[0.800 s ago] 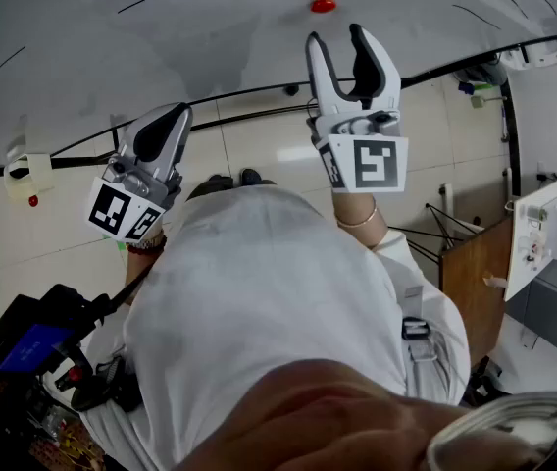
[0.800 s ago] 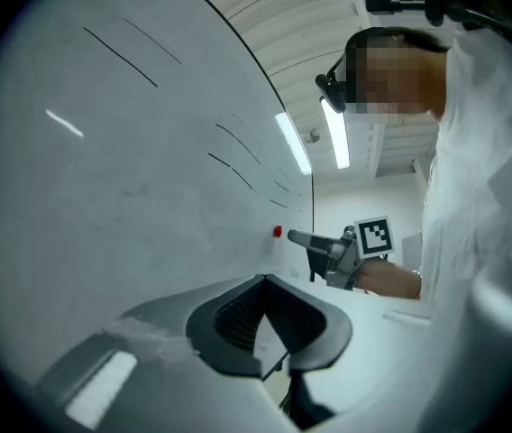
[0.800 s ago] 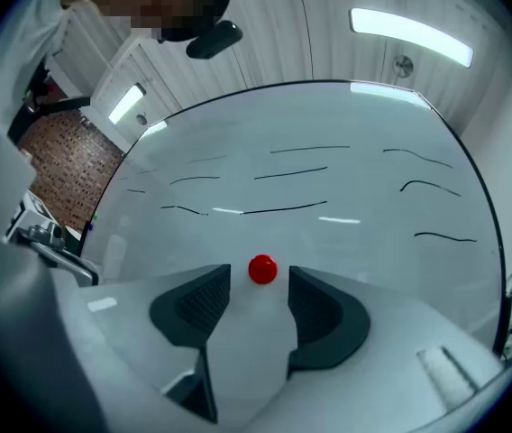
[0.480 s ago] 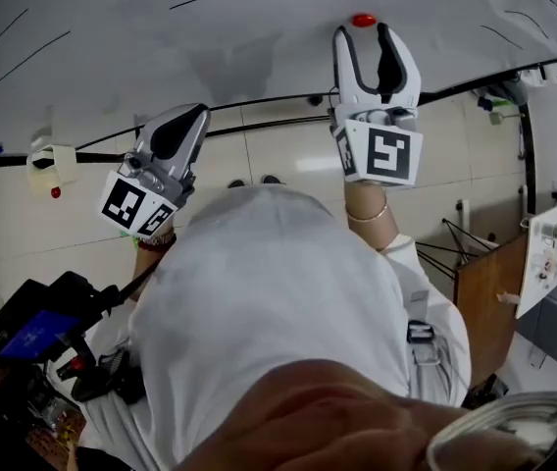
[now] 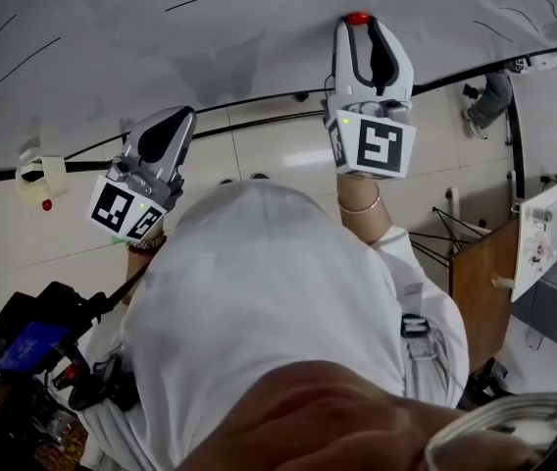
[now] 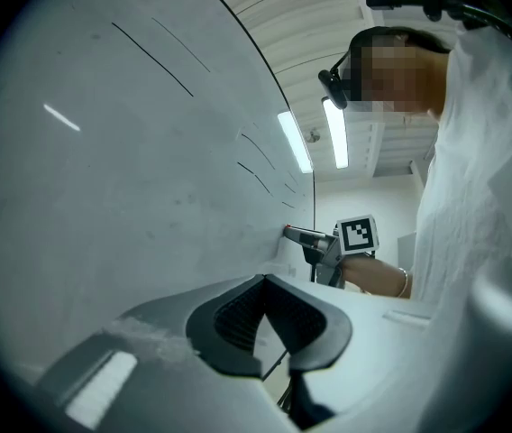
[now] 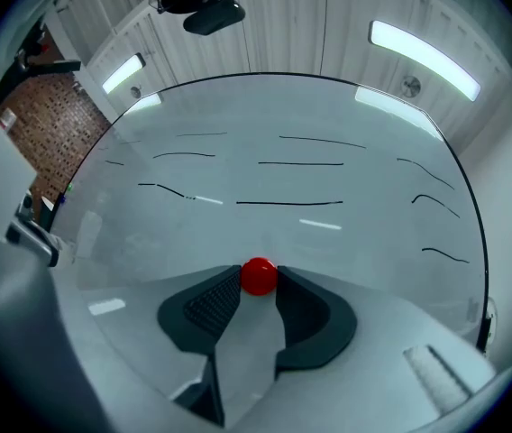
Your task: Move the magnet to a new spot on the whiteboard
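Right tool (image 7: 258, 279) half-closed — clamped on red magnet (image 7: 259, 275).

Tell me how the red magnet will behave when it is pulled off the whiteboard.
The red magnet looks small, rigid and glossy, so it is probably light but may slip between the tips of the right gripper. It clings to the upright whiteboard, so it will likely resist, then release suddenly.

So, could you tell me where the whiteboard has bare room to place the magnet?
Bare whiteboard lies between the red magnet and the lowest long black line, and widely to the magnet's left. It is crowded higher up among the rows of lines, and at the right by the short strokes.
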`<state>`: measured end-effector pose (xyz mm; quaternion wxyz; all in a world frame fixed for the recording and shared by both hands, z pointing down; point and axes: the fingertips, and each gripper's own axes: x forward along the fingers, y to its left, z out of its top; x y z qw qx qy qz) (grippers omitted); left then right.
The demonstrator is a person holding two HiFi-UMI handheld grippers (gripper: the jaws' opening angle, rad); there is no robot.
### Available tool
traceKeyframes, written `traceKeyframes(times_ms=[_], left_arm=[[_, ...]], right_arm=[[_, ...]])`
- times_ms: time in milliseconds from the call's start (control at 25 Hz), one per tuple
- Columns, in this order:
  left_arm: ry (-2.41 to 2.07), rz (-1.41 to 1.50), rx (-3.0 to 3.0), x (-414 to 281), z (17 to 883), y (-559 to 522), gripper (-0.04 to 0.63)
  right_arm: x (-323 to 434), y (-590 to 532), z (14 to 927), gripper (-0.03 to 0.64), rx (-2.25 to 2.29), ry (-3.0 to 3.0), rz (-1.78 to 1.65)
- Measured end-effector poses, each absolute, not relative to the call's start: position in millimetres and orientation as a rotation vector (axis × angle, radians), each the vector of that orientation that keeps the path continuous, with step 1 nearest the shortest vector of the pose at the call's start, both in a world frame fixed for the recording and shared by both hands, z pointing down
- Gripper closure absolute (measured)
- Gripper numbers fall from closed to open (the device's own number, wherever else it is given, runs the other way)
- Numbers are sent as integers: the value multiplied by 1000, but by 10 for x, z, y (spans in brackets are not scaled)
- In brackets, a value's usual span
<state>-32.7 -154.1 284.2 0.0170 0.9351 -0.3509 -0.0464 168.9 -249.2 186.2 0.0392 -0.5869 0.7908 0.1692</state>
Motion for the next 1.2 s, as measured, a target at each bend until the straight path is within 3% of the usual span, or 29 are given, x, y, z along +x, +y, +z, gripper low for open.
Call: traceKeyframes(times_ms=[400, 840, 1200], left_arm=[[-1104, -162, 2895, -485, 2907, -1615, 592], [-1302, -151, 2753, -2070, 3576, -1409, 592], [-1253, -211, 2789, -2454, 3542, -1068, 592]], right_arm=[[1568, -2600, 1879, 495, -1796, 2470, 545], [902, -2731, 2508, 495, -1883, 2463, 427], [597, -2407, 2379, 495, -1879, 2427, 503]])
